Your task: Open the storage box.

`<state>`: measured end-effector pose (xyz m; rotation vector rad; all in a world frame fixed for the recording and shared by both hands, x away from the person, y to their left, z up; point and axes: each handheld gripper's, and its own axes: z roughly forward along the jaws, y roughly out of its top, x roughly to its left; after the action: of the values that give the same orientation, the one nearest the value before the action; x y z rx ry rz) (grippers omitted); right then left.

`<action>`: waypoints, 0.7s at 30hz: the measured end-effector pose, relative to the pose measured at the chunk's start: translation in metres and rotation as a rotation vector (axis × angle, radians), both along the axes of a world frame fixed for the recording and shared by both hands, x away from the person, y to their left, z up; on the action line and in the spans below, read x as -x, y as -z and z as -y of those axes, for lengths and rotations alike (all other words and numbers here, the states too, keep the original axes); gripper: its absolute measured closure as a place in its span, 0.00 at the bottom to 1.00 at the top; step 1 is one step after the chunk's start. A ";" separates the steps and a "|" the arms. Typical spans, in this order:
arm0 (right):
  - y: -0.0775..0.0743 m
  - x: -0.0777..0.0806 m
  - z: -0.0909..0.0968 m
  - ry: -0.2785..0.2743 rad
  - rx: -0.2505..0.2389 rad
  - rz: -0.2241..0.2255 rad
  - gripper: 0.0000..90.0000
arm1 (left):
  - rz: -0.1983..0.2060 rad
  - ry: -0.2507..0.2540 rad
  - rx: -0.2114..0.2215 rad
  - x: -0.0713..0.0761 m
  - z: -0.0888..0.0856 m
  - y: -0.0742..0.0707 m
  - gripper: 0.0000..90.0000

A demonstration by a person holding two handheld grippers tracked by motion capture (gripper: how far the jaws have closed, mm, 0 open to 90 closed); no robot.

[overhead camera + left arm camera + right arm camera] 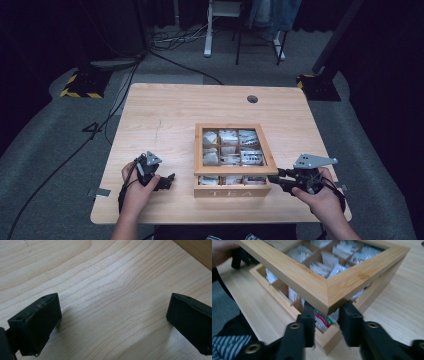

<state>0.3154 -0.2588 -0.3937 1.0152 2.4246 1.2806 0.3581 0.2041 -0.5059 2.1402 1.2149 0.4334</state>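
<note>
A wooden tea box [232,192] marked "TEA" stands on the table's near half, and its compartments hold tea bags [228,137]. Its frame lid [235,171] is tilted up off the base. My right gripper [277,176] is shut on the lid's front right corner. In the right gripper view the lid's corner [312,282] sits between the jaws of my right gripper [327,315], above the box base [332,336] and a red and green tea bag [322,321]. My left gripper [167,181] rests open on the bare table left of the box, and between its spread jaws [112,322] there is bare wood.
The table [165,115] has a round cable hole [252,99] near its far edge. The box's corner [197,250] shows at the top right of the left gripper view. Cables and yellow-striped stand bases [80,85] lie on the floor beyond.
</note>
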 end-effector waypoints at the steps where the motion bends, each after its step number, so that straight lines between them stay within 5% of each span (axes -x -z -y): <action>1: -0.004 -0.002 0.000 -0.001 -0.003 0.000 0.77 | 0.000 0.000 -0.001 0.000 0.000 0.000 0.00; 21: -0.024 -0.022 -0.006 0.059 -0.034 0.060 0.78 | 0.002 -0.001 -0.006 -0.001 0.000 0.000 0.00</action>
<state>0.3372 -0.2525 -0.3692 1.0341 2.3191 1.3172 0.3587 0.2038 -0.5056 2.1437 1.2154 0.4395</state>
